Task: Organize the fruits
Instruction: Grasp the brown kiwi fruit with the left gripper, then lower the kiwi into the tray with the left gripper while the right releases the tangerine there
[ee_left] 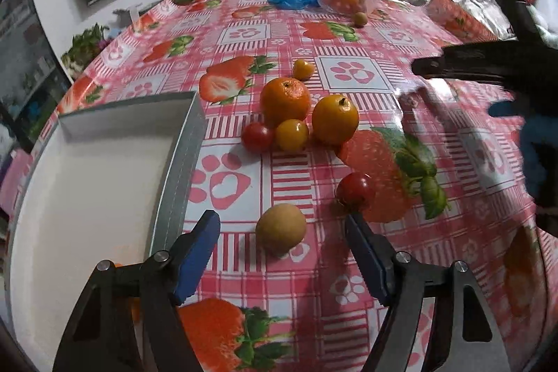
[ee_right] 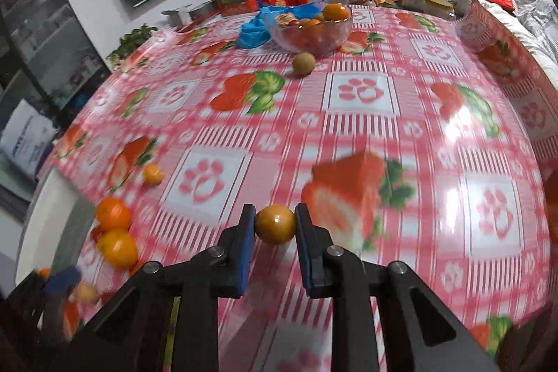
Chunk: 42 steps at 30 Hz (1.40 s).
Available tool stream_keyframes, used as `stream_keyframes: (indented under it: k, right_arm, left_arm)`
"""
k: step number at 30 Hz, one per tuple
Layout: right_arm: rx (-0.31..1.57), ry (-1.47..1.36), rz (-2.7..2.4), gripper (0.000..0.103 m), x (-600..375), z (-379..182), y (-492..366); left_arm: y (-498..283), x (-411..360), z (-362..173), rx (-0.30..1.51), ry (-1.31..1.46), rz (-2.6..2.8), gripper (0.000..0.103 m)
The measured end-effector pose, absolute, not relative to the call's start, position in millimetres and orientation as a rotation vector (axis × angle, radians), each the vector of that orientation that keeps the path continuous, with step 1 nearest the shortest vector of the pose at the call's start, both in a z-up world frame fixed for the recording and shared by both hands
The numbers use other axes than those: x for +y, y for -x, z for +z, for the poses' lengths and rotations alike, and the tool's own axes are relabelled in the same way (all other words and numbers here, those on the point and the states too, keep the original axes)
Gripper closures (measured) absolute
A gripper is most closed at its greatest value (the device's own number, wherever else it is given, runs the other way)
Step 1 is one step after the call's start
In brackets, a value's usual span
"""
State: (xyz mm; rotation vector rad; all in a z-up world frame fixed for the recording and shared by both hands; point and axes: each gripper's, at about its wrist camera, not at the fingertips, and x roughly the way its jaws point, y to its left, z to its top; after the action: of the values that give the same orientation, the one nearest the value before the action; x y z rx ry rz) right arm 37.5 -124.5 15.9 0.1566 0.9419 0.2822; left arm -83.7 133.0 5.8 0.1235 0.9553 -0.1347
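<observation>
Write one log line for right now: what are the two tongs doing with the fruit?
left tongs: open around brown fruit | right tongs: shut on small orange fruit | white tray: one orange fruit visible

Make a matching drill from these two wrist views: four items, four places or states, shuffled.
Items:
1. brownish-green fruit
2. small orange fruit
3. white tray
4. clear bowl

Places or states:
A. far end of the table, holding fruit, beside a blue bag
B. on the tablecloth between the open left gripper's fingers, untouched
C. pinched between the right gripper's fingers
D. left of the loose fruit, its visible floor bare

Pairs: 1-B, 2-C, 3-D, 4-A
</observation>
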Motion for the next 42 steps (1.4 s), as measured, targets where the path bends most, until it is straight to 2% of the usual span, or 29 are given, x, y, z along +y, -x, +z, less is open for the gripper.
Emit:
stream_keyframes:
  k: [2, 3, 4, 6, 8, 9, 20, 31, 42]
  right_arm:
    - [0.947, -0.174, 0.299, 0.078, -127, 17, -24]
    - [0.952, -0.182, 0.31, 0.078, -128, 17, -17]
    - [0.954, -0.185, 0.315, 0.078, -129, 17, -11]
    - [0.959, -0.193, 0.33, 0.078, -130, 18, 0]
    - [0.963, -0.198, 0.343, 0.078, -130, 18, 9]
    - [0.964, -0.198, 0.351, 0.078, -130, 19, 14]
    - [0.967, -0.198, 0.373, 0.078, -128, 22, 51]
    - [0.928, -0.171, 0.396, 0.078, -116, 45, 63]
    - [0.907, -0.107, 0.474, 0.078, -72, 67, 68]
  left_arm:
    - [83, 133, 6, 0.946, -0.121, -0.137, 0.027]
    - [82, 132, 6, 0.939, -0.119, -0.141, 0.03]
    - [82, 133, 6, 0.938, -0.109, -0.152, 0.037]
    - [82, 133, 7, 0.936, -0.104, -0.149, 0.043]
    - [82, 133, 8, 0.929, -0.109, -0.145, 0.071]
    - [82, 133, 8, 0.932, -0.112, -0.141, 0.075]
    - [95, 145, 14, 0.924, -0.037, -0.12, 0.075]
    - [116, 147, 48, 0.858, -0.003, -0.154, 0.075]
    - [133, 192, 67, 0.811, 0.04, -0.082, 0.075]
